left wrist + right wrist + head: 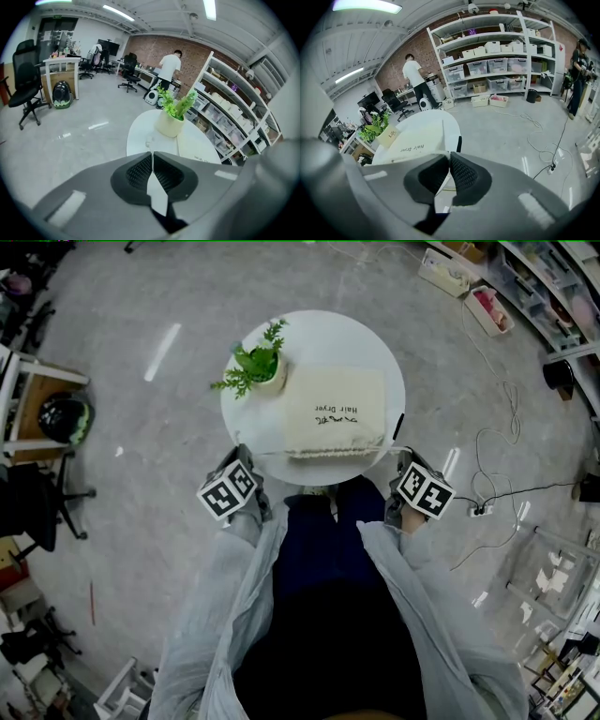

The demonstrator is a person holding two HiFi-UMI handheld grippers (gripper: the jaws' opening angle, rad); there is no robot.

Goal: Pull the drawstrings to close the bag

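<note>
Left gripper (242,457) is held at the near left edge of a round white worktop (319,334), with its marker cube turned up toward the head view. In the left gripper view its jaws are seen pressed together (153,153) on a thin white drawstring (150,141), which runs from the closed tips up to a small knot over the worktop. The right gripper (405,461) is held at the near right edge, and its jaws are likewise pinched together (449,154) on a second white cord (443,134), which leads up from the tips to the bag.

A cream fabric drawstring bag (337,407) is laid flat on the middle of the worktop, between the two grippers and a little beyond them. Dark lettering is printed on its upper face. Its near edge is bunched into small folds. The bag is also seen in the right gripper view (417,140) and, in part, in the left gripper view (199,147).

A green plant in a pale round pot (265,367) is set just beside the bag's far left corner. A narrow black object (397,425) stands at the worktop's right edge; what it is cannot be told.

Pale grey sleeves (246,596) are seen behind the grippers. White shelving with storage boxes (497,61) is ranged along the brick wall.
</note>
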